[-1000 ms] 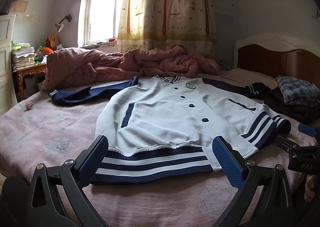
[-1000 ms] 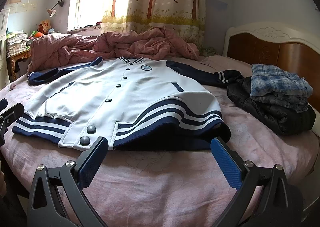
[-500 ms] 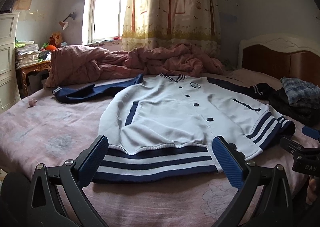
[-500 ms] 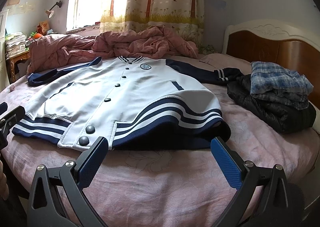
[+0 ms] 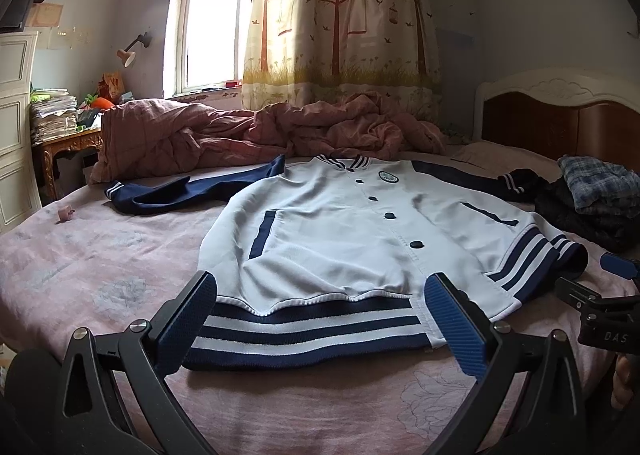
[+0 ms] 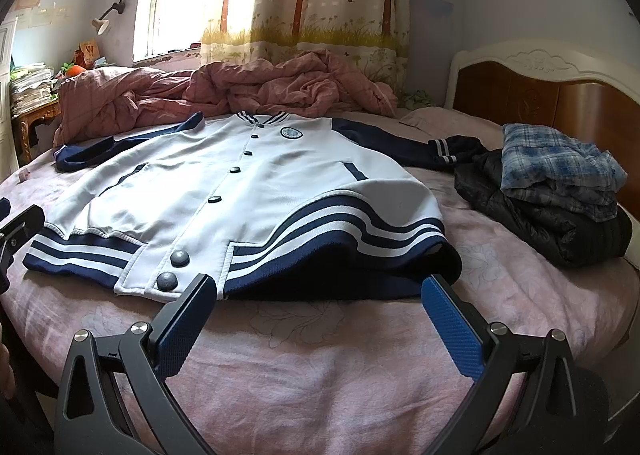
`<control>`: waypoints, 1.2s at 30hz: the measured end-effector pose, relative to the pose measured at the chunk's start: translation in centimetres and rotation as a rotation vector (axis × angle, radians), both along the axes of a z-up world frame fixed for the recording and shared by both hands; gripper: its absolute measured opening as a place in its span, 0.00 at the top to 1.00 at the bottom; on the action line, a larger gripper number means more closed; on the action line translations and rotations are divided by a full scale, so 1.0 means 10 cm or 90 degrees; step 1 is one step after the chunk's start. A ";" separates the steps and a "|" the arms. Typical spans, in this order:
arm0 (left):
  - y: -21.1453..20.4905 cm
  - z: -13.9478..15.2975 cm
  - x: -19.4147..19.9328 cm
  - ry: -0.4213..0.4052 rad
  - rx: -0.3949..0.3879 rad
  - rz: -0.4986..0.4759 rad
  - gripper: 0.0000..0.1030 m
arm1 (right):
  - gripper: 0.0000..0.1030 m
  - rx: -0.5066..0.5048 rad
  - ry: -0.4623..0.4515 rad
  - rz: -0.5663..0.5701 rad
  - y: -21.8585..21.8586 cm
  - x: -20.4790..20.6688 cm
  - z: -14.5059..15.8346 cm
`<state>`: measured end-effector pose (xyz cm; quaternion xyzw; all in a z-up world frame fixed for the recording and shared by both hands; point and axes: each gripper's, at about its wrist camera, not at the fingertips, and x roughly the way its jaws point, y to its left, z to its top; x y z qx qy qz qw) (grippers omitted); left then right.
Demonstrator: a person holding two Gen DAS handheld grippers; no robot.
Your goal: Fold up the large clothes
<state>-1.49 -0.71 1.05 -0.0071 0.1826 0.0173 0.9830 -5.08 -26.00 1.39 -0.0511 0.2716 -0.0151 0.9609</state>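
Note:
A white baseball jacket [image 5: 340, 231] with navy sleeves, navy-and-white striped hem and dark buttons lies spread front-up on the pink bed; it also shows in the right wrist view [image 6: 240, 183]. Both sleeves are stretched out sideways. My left gripper [image 5: 320, 319] is open and empty, just before the left part of the striped hem. My right gripper [image 6: 320, 319] is open and empty, just before the right part of the hem. The right gripper's tip shows at the right edge of the left wrist view [image 5: 616, 267].
A crumpled pink quilt [image 5: 260, 127] lies at the far side of the bed. A pile of dark and plaid clothes [image 6: 560, 191] sits at the right by the wooden headboard [image 6: 560, 91]. A desk with stacked papers [image 5: 56, 123] stands left. A small pink object [image 5: 66, 213] lies on the sheet [image 5: 320, 407].
Both grippers have shifted slightly, with the view tilting up a little. The jacket has not moved and both grippers stay open.

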 end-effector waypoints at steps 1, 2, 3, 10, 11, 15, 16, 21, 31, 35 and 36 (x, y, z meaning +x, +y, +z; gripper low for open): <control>-0.01 0.00 0.00 -0.001 0.002 0.000 0.00 | 0.00 0.000 0.000 0.000 0.00 0.00 0.00; -0.01 0.00 0.00 -0.002 0.005 0.001 0.00 | 0.00 -0.001 -0.001 0.001 0.00 0.00 0.00; -0.02 0.01 0.00 -0.003 0.008 0.000 0.00 | 0.00 -0.001 -0.002 0.001 0.00 0.00 0.00; -0.03 0.05 -0.07 -0.027 0.011 -0.002 0.00 | 0.00 -0.003 -0.001 0.003 0.00 0.01 -0.01; -0.04 0.05 -0.08 -0.032 0.014 -0.002 0.00 | 0.00 -0.003 0.000 0.004 0.00 0.01 -0.01; -0.04 0.05 -0.08 -0.035 0.013 -0.003 0.00 | 0.00 -0.005 0.004 0.009 0.03 0.01 -0.03; -0.04 0.05 -0.08 -0.031 0.011 -0.004 0.00 | 0.00 -0.006 0.003 0.010 0.03 0.01 -0.03; -0.03 0.03 -0.06 -0.022 0.003 -0.006 0.00 | 0.00 -0.007 0.003 0.011 0.05 0.01 -0.03; 0.04 0.02 -0.08 -0.046 -0.030 0.019 0.00 | 0.08 0.057 -0.036 0.052 0.01 -0.15 0.10; 0.04 -0.02 -0.06 -0.040 -0.023 0.037 0.00 | 0.16 0.063 -0.094 0.032 0.02 -0.30 0.19; 0.04 -0.01 -0.06 -0.039 -0.017 0.046 0.00 | 0.18 0.065 -0.113 0.026 0.02 -0.34 0.21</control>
